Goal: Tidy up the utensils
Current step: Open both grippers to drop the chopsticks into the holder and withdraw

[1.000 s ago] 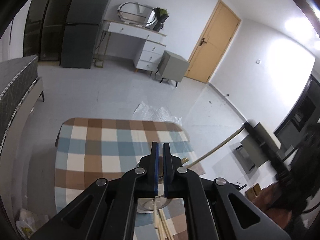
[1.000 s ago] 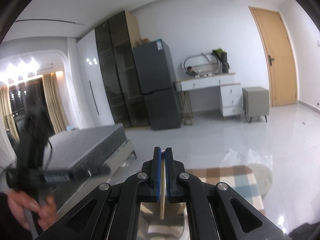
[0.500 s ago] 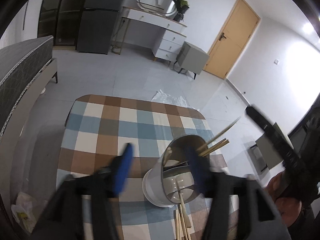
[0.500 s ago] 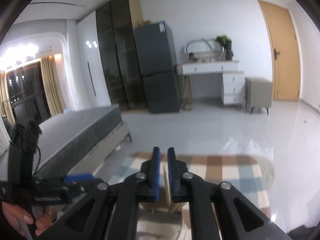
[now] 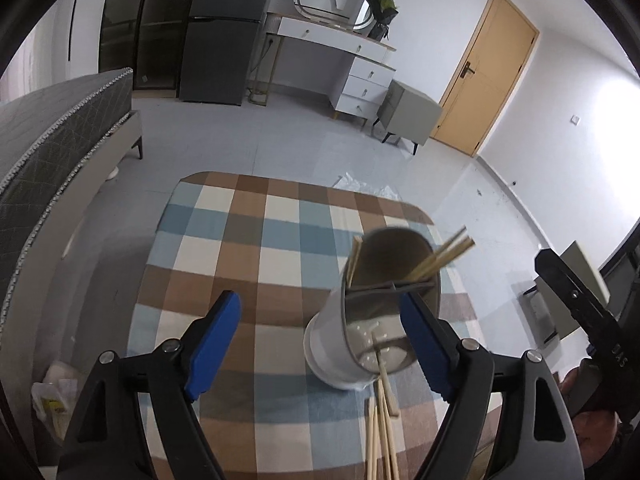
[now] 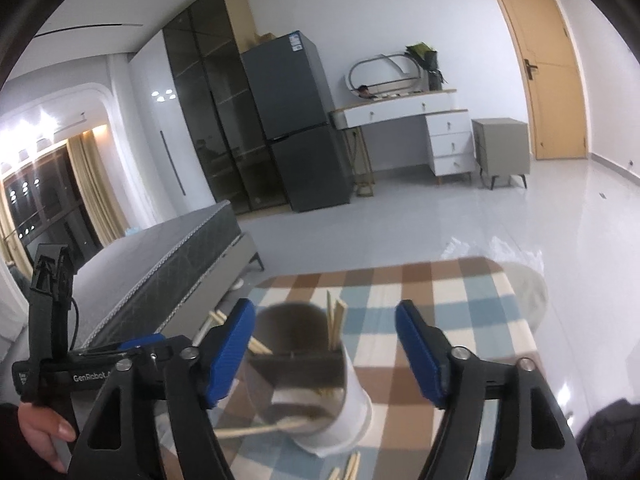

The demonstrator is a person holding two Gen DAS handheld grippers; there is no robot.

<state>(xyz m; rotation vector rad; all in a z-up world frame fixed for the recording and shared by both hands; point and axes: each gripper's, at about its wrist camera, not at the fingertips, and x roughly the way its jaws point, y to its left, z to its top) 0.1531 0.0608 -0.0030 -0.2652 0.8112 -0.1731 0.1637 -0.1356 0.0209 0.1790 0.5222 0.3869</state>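
a desk point(image 5: 248, 248) with a checked cloth in brown, blue and white squares. a white cup point(image 5: 332, 344) stands on it, with a few chopsticks inside. more chopsticks point(image 5: 380, 432) lie flat on the cloth just beside the cup, at the near edge.

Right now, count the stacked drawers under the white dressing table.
3: top drawer, middle drawer, bottom drawer, stacked at the white dressing table's end nearer the yellow wooden door.
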